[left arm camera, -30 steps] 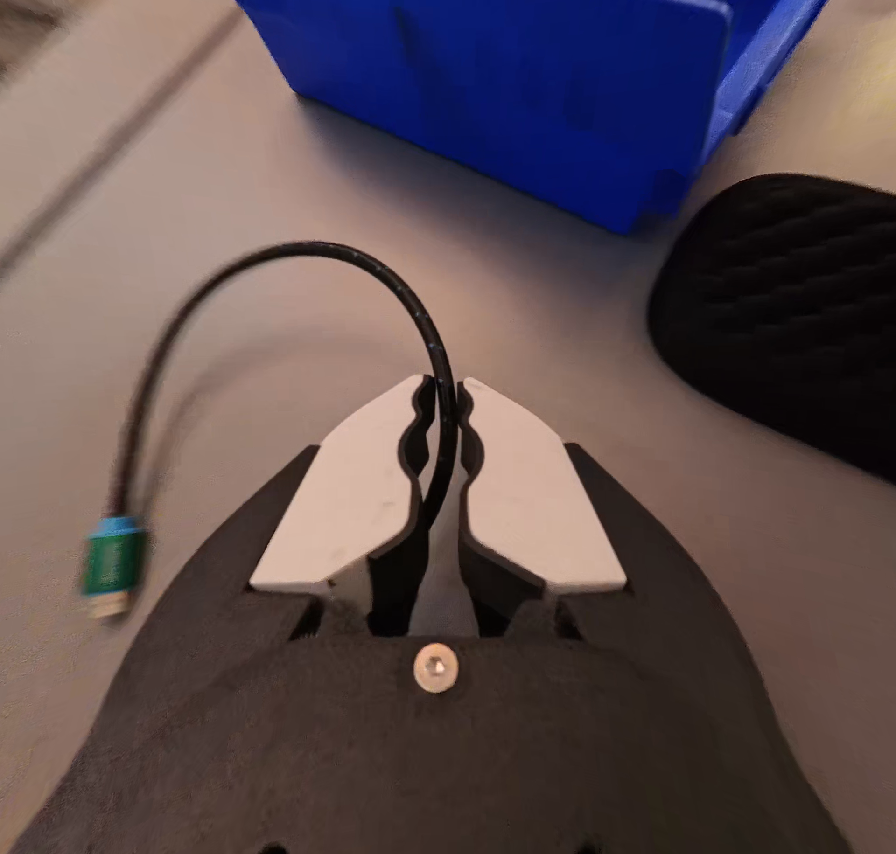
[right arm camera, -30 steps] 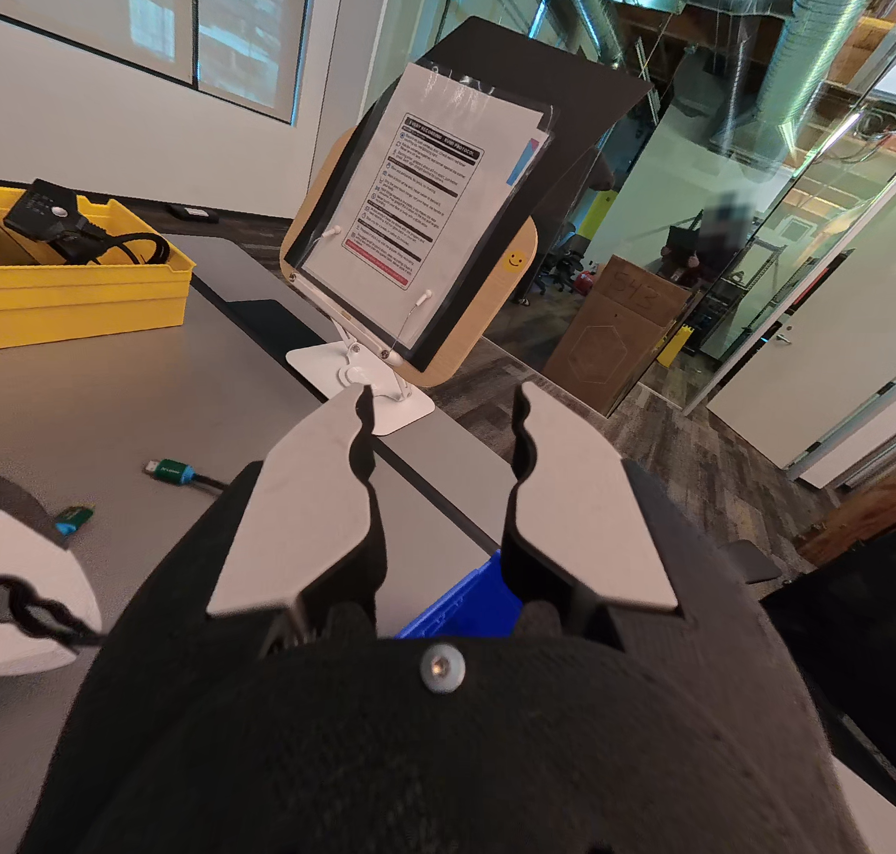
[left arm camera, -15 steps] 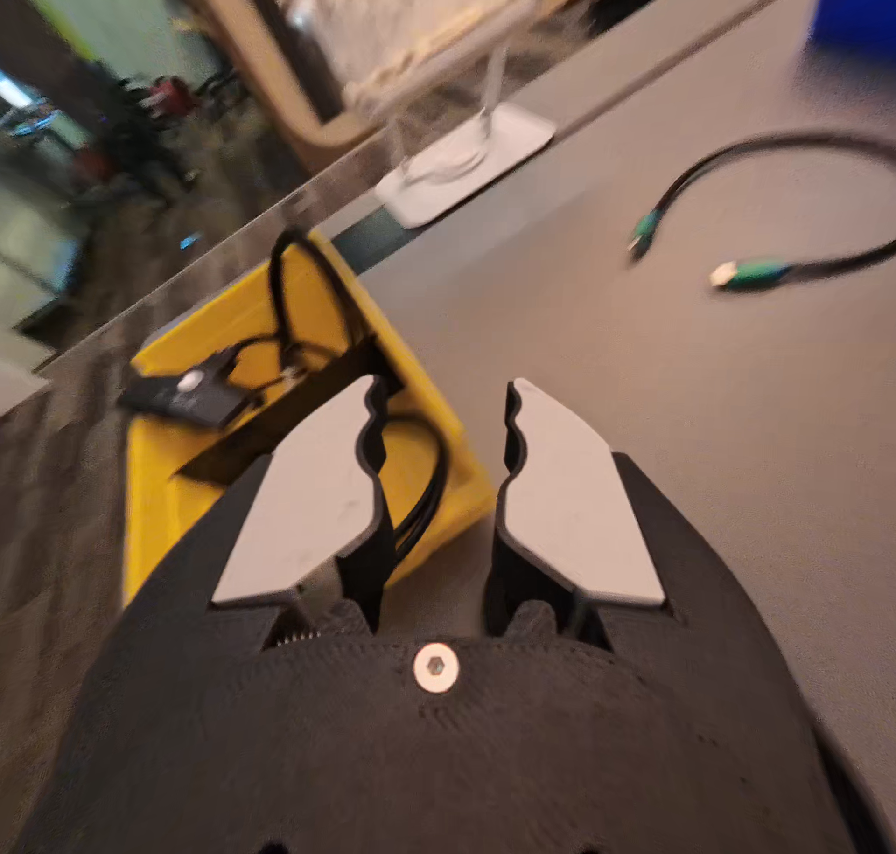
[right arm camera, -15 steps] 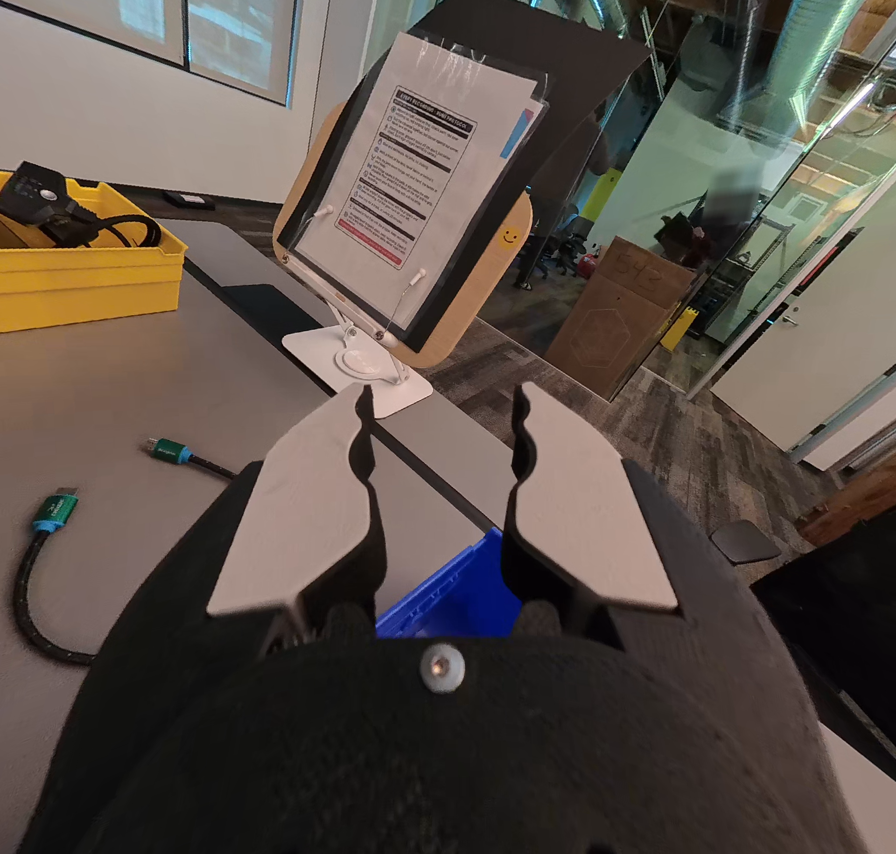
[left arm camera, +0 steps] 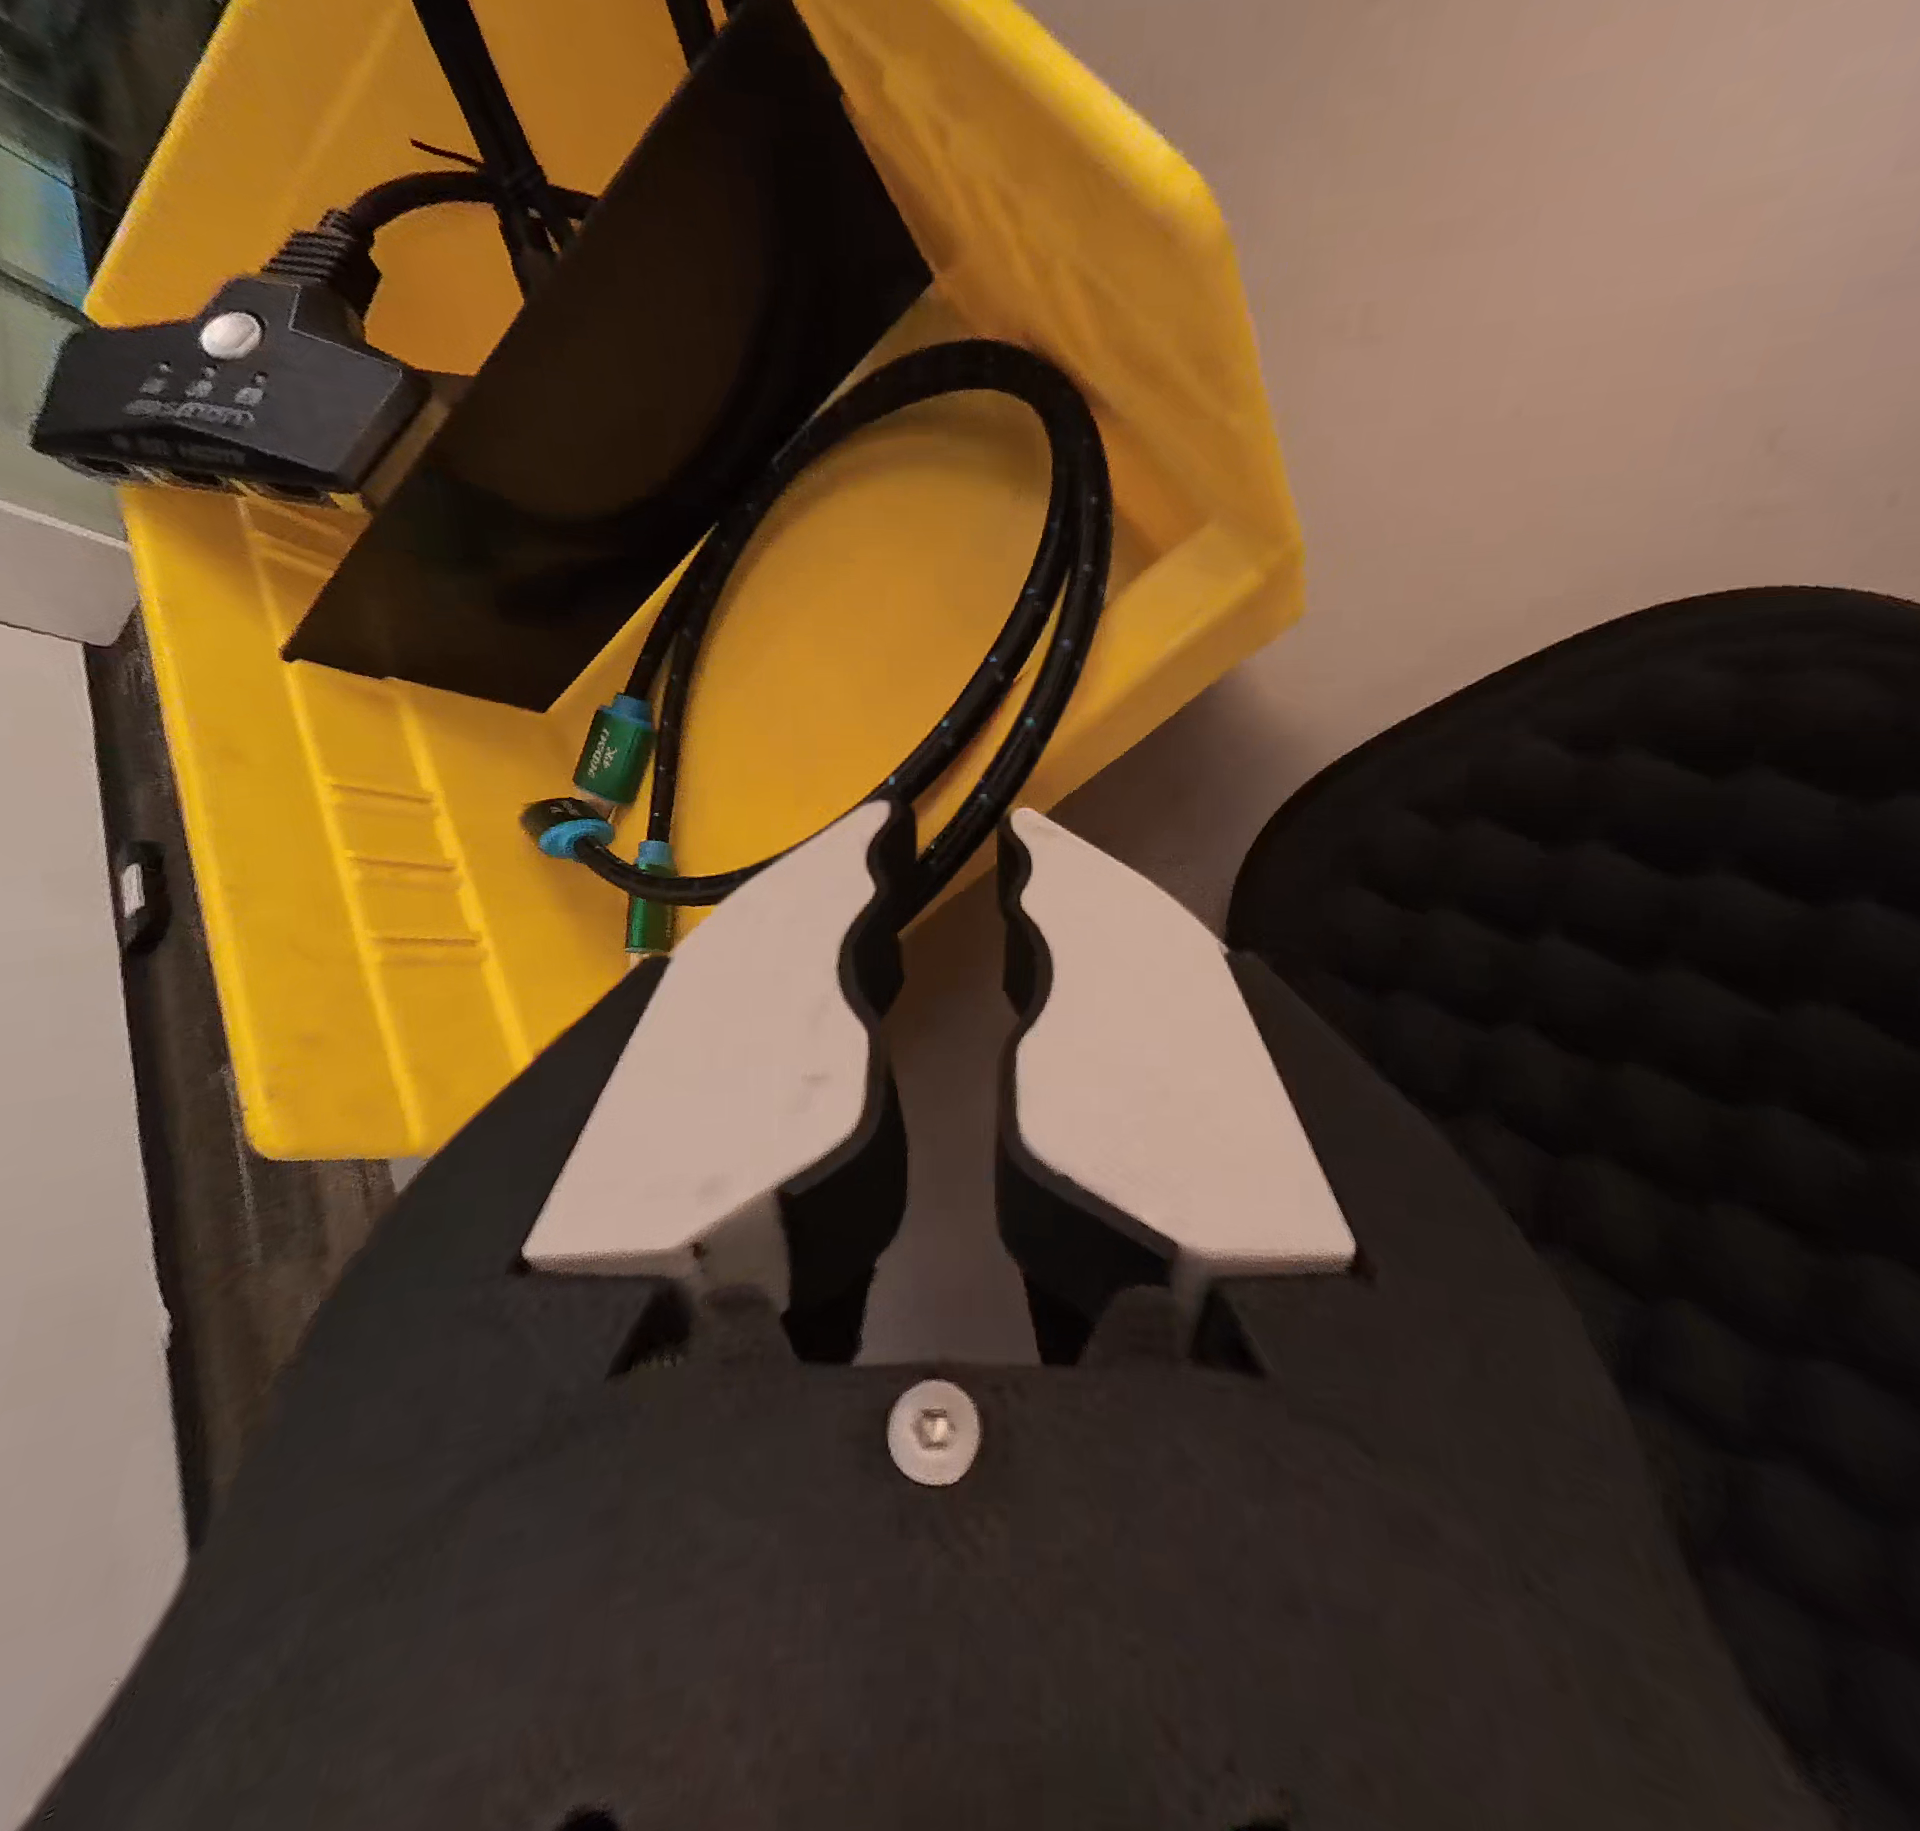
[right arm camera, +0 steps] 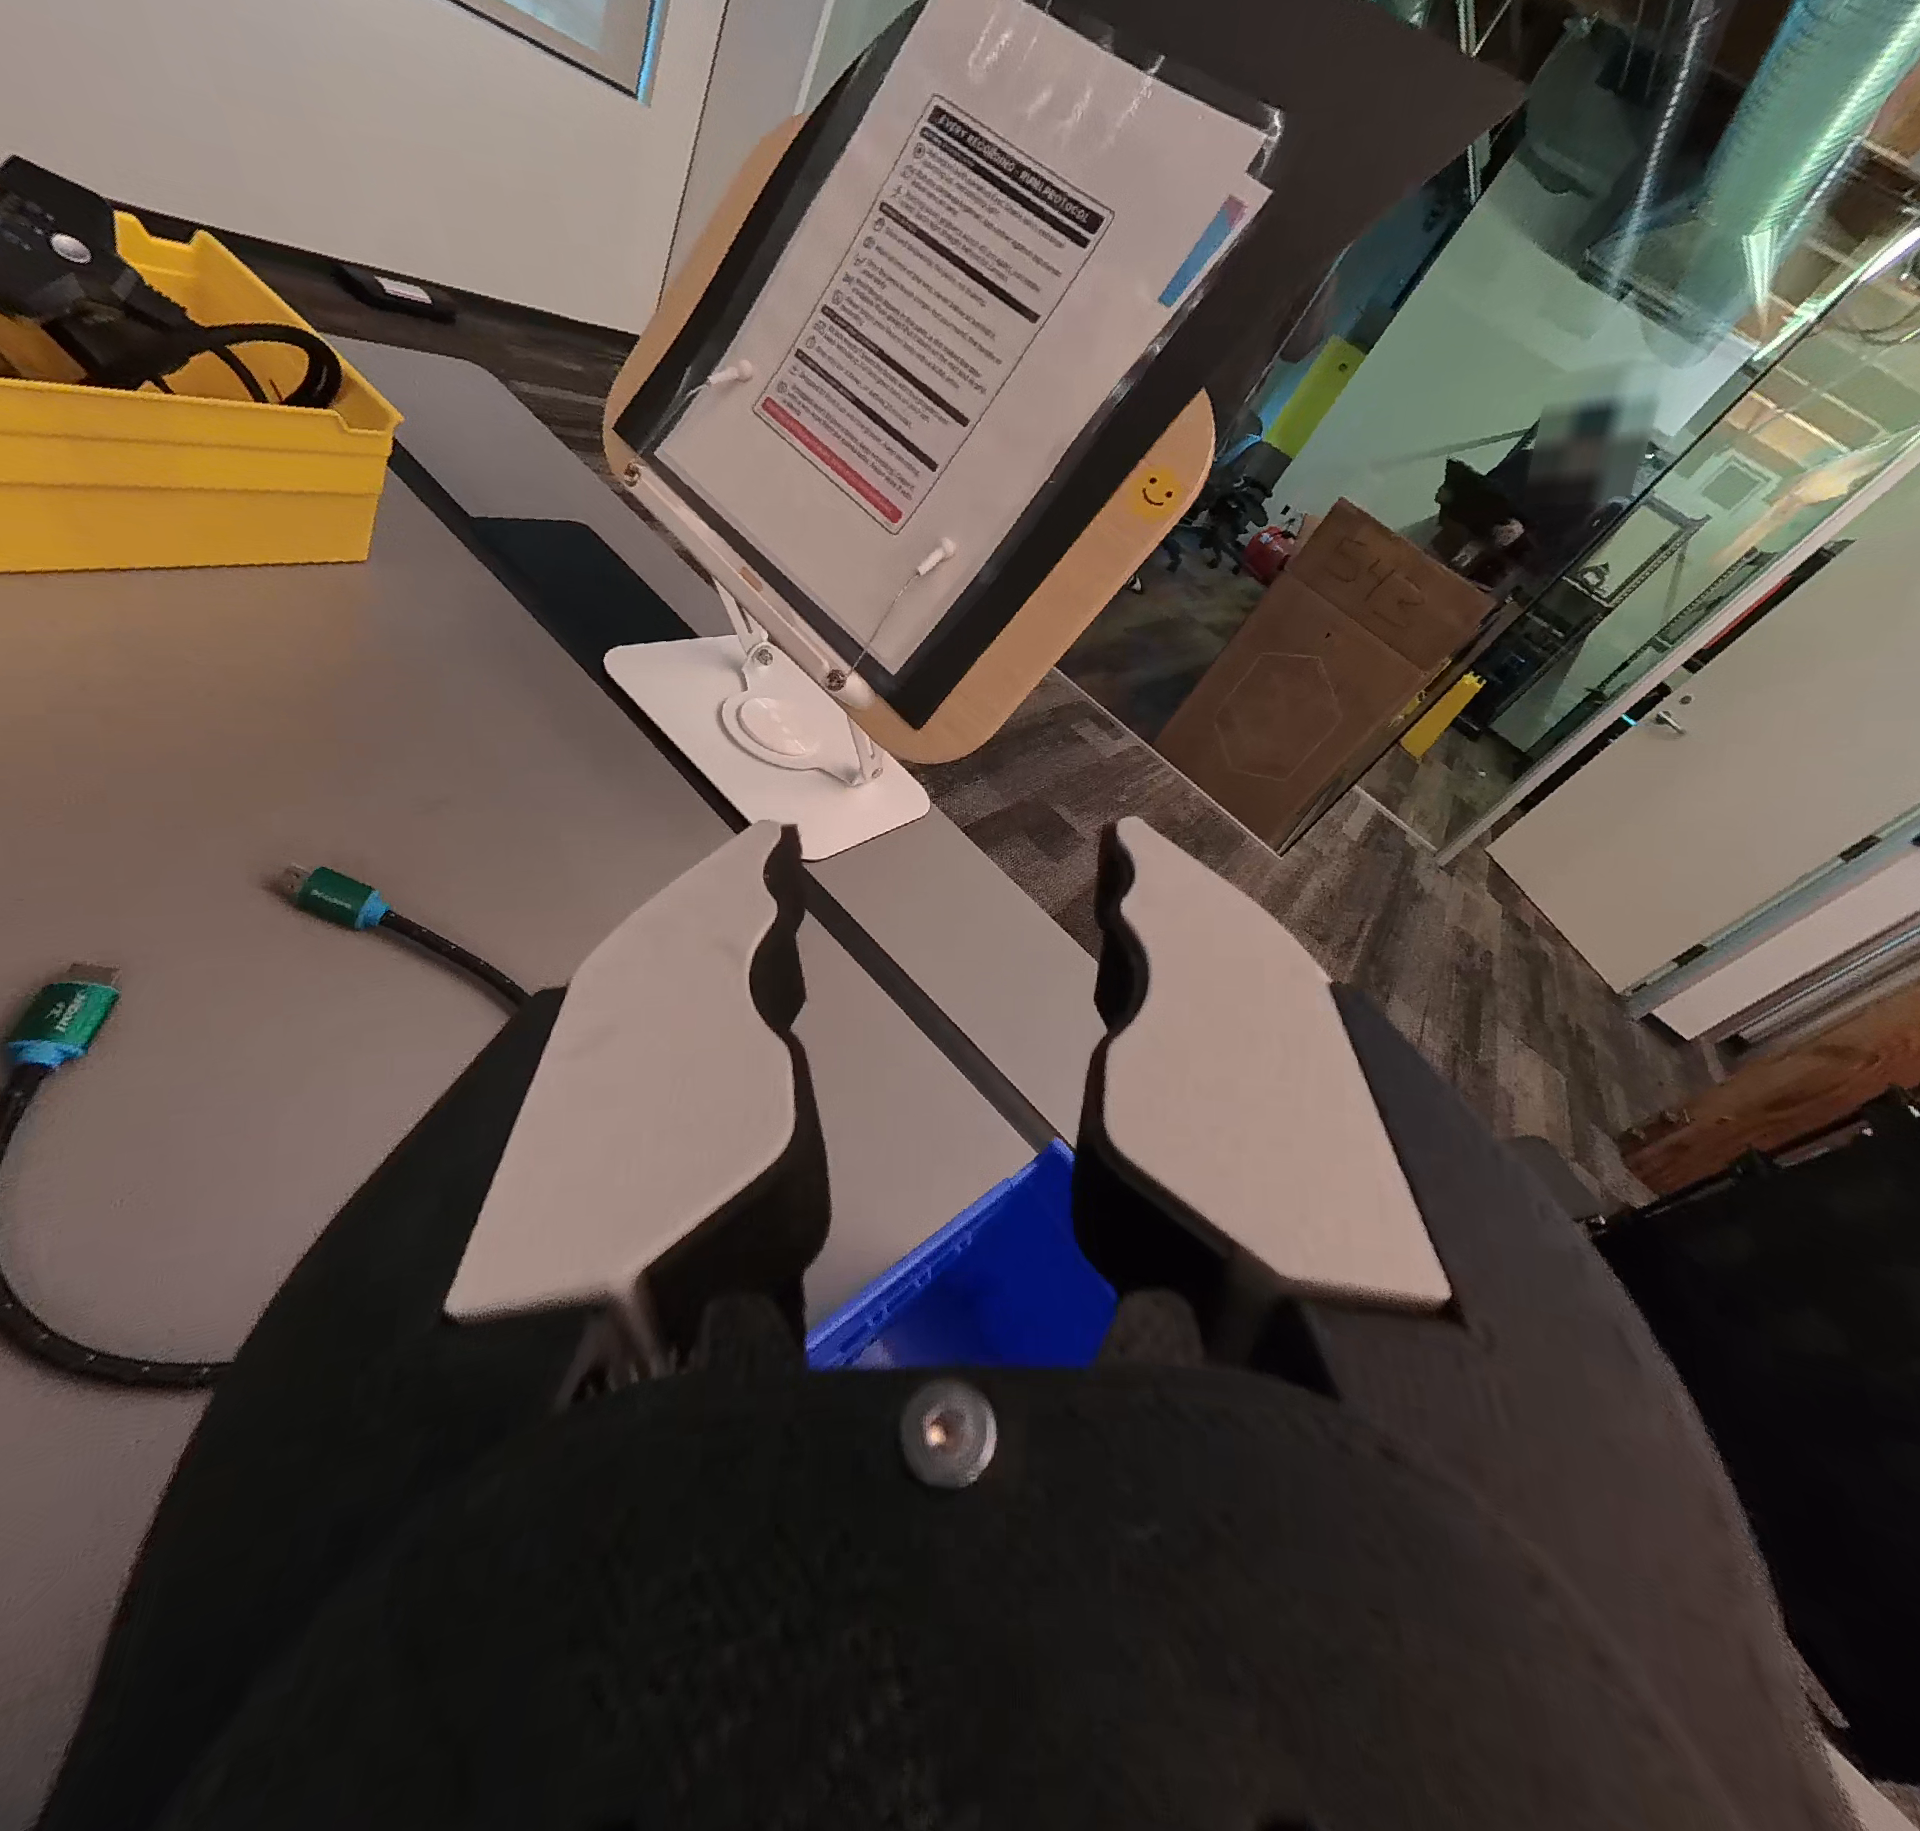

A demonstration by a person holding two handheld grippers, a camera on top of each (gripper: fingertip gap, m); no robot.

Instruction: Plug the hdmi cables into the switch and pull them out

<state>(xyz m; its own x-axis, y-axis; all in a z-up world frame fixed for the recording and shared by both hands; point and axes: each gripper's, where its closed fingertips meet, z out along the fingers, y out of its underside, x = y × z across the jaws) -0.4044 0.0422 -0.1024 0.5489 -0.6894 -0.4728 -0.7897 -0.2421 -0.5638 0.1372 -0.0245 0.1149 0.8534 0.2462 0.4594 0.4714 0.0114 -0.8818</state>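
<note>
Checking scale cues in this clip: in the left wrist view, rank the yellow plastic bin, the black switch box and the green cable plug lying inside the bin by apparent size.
1. Yellow plastic bin, by far the largest.
2. Black switch box, perched at the bin's corner.
3. Green cable plug, smallest.

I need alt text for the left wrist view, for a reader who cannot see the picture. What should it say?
The open left gripper hovers over the near edge of a yellow bin that holds coiled black HDMI cables with green plugs. A black HDMI switch rests on the bin's far rim, and a black padded case lies to the right.
</note>
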